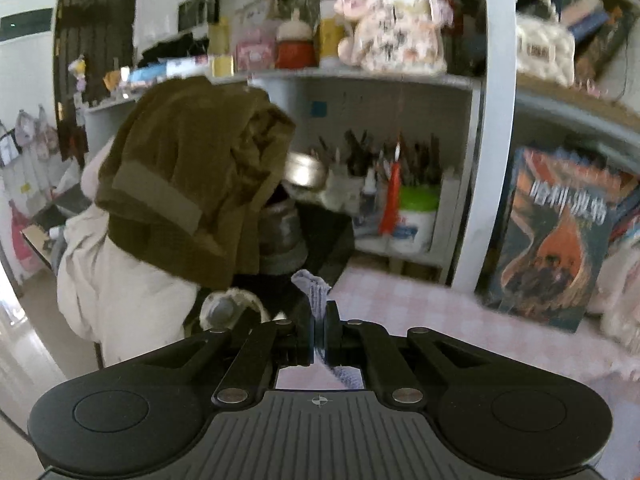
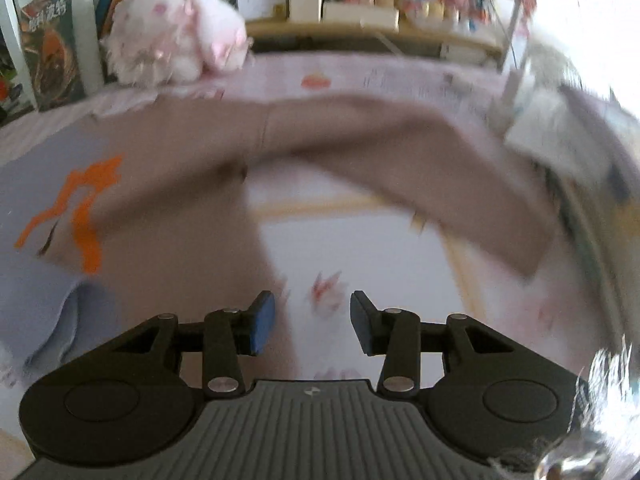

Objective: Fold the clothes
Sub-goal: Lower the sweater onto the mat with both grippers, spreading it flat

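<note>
L gripper (image 1: 319,334): jaws pinched onto a ribbed lavender fabric edge (image 1: 316,292), held up off the pink checked tablecloth (image 1: 400,300); rest of that cloth is cut off below the fingers. Olive garment (image 1: 192,176) is seen bunched high at left, nr the shelf unit (image 1: 496,128).

R gripper (image 2: 312,320): jaws wide apart, nothing gripped, hovering over the sweatshirt (image 2: 180,208), spread flat w/ orange print, sleeve (image 2: 420,160) stretched rightward. Open table is seen below the sleeve. Right edge clutter blurred, not identifiable.
</note>
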